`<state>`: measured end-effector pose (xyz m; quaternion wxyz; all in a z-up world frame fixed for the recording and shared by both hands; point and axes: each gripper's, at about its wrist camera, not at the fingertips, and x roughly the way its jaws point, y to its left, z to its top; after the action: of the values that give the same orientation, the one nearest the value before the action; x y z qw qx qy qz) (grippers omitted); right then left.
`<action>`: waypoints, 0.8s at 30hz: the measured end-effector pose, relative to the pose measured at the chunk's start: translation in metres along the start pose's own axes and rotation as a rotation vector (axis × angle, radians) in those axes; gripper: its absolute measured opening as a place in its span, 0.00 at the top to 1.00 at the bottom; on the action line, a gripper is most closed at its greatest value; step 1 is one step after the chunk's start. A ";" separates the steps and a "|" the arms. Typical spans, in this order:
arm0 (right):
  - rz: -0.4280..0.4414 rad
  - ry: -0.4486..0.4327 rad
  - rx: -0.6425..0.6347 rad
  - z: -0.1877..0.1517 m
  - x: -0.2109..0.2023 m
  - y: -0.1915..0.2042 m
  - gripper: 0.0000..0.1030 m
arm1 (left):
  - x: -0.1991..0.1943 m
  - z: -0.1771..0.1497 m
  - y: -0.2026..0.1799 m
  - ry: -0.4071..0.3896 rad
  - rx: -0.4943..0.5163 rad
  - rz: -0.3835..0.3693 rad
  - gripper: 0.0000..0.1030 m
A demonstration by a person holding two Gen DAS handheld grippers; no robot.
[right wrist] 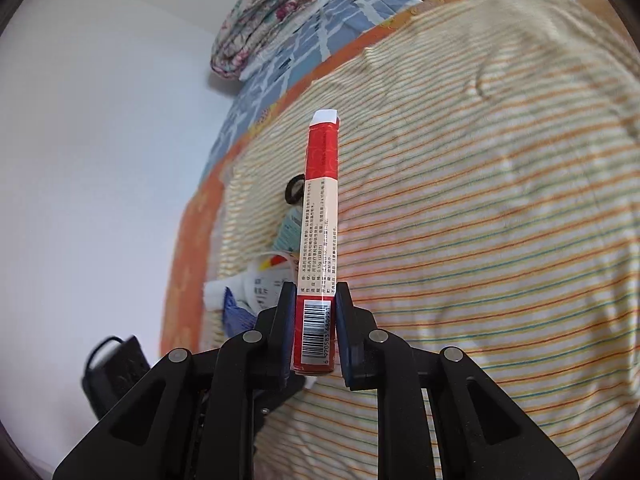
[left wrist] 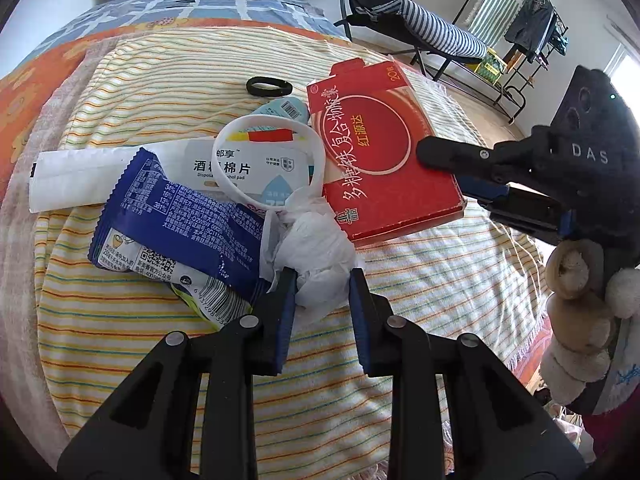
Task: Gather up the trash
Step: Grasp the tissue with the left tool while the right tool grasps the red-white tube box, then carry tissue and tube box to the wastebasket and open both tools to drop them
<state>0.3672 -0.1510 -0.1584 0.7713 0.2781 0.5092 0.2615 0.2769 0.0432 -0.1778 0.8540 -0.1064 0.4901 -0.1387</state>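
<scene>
Left wrist view: left gripper (left wrist: 323, 280) clamped on crumpled white tissue (left wrist: 316, 248) on striped towel (left wrist: 160, 344). Blue snack wrapper (left wrist: 176, 216) touches tissue at left; white ring (left wrist: 270, 162) lies over white alcohol-pad pack (left wrist: 120, 172) just behind. Black hair tie (left wrist: 269, 86) farther back. Red box (left wrist: 380, 152) tilted, held at edge by right gripper (left wrist: 436, 152).

Right wrist view: right gripper (right wrist: 313, 312) clamped on red box (right wrist: 320, 220), edge-on, barcode end between pads. Trash pile at left, partly hidden behind box.
</scene>
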 end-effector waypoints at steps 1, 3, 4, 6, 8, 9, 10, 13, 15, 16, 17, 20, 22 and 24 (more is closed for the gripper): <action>-0.027 0.001 -0.035 -0.001 -0.001 0.005 0.84 | -0.001 0.000 0.000 0.000 -0.002 0.000 0.77; -0.058 -0.002 -0.095 -0.004 -0.004 0.013 0.84 | -0.005 -0.002 0.000 -0.003 -0.001 0.005 0.78; -0.083 -0.006 -0.143 -0.007 -0.006 0.022 0.84 | -0.006 -0.002 0.001 -0.004 0.001 0.007 0.78; -0.125 -0.019 -0.214 -0.015 -0.011 0.032 0.84 | -0.010 -0.005 0.000 -0.007 0.006 0.013 0.79; -0.168 -0.034 -0.281 -0.022 -0.017 0.042 0.84 | -0.014 -0.007 0.001 -0.009 0.007 0.016 0.79; -0.187 -0.043 -0.305 -0.025 -0.021 0.046 0.85 | -0.017 -0.009 0.001 -0.012 0.008 0.017 0.79; -0.196 -0.050 -0.317 -0.028 -0.026 0.047 0.85 | -0.021 -0.011 0.002 -0.015 0.008 0.018 0.79; -0.217 -0.073 -0.339 -0.033 -0.040 0.049 0.85 | -0.029 -0.013 0.001 -0.020 0.012 0.012 0.79; -0.227 -0.074 -0.342 -0.037 -0.048 0.048 0.85 | -0.037 -0.017 -0.001 -0.028 0.023 0.008 0.79; -0.229 -0.072 -0.339 -0.039 -0.052 0.046 0.85 | -0.041 -0.019 -0.003 -0.032 0.029 0.006 0.79; -0.235 -0.072 -0.338 -0.042 -0.056 0.045 0.85 | -0.045 -0.021 -0.004 -0.035 0.031 0.004 0.79; -0.247 -0.077 -0.335 -0.054 -0.069 0.041 0.85 | -0.058 -0.027 -0.010 -0.044 0.053 -0.008 0.79; -0.240 -0.076 -0.316 -0.060 -0.078 0.037 0.85 | -0.066 -0.032 -0.014 -0.050 0.070 -0.006 0.79; -0.241 -0.078 -0.312 -0.068 -0.085 0.035 0.85 | -0.073 -0.039 -0.017 -0.050 0.075 -0.013 0.79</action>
<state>0.2705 -0.1738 -0.1017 0.8500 0.1024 0.4617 0.2321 0.2058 0.0506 -0.1330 0.8684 -0.0809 0.4623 -0.1599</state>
